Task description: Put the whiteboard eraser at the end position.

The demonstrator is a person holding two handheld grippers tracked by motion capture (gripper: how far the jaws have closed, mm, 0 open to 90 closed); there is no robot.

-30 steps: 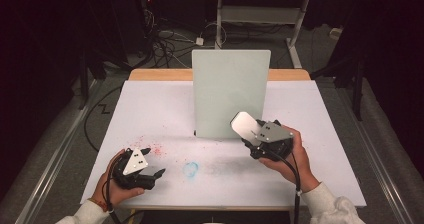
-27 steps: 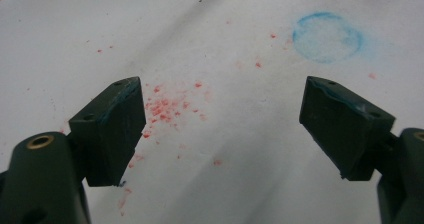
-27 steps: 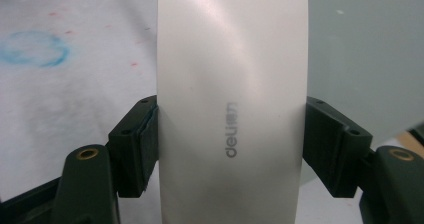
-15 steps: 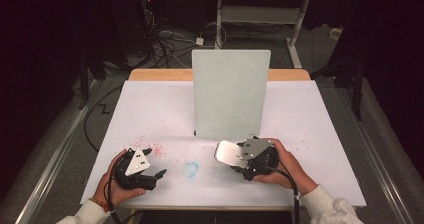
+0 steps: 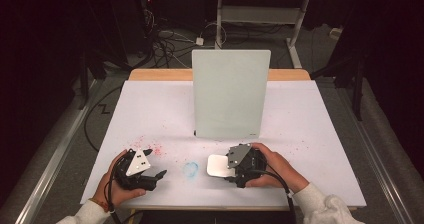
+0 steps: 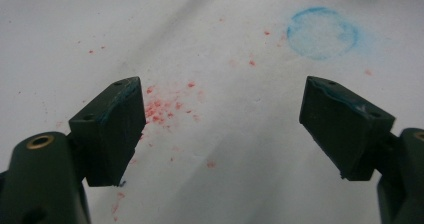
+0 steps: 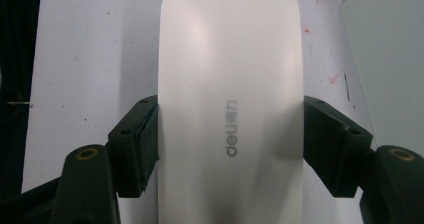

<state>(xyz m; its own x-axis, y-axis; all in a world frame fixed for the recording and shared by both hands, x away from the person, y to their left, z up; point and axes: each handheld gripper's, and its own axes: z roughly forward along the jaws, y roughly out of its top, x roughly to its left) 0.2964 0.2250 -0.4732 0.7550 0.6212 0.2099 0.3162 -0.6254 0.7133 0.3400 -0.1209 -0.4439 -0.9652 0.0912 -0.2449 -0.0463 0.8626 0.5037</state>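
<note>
The white paper-covered tabletop (image 5: pixel 150 114) has a tall pale glass board (image 5: pixel 230 94) standing upright on it. Just in front of the board, the right claw (image 5: pixel 227 166) is clamped on a smooth white eraser block (image 7: pixel 230 109). Farther left of the board, the left claw (image 5: pixel 152 164) is spread apart over red specks.

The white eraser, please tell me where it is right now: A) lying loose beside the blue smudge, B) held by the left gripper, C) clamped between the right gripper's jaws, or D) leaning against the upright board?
C: the right gripper has both jaws pressed against the sides of the white eraser.
</note>
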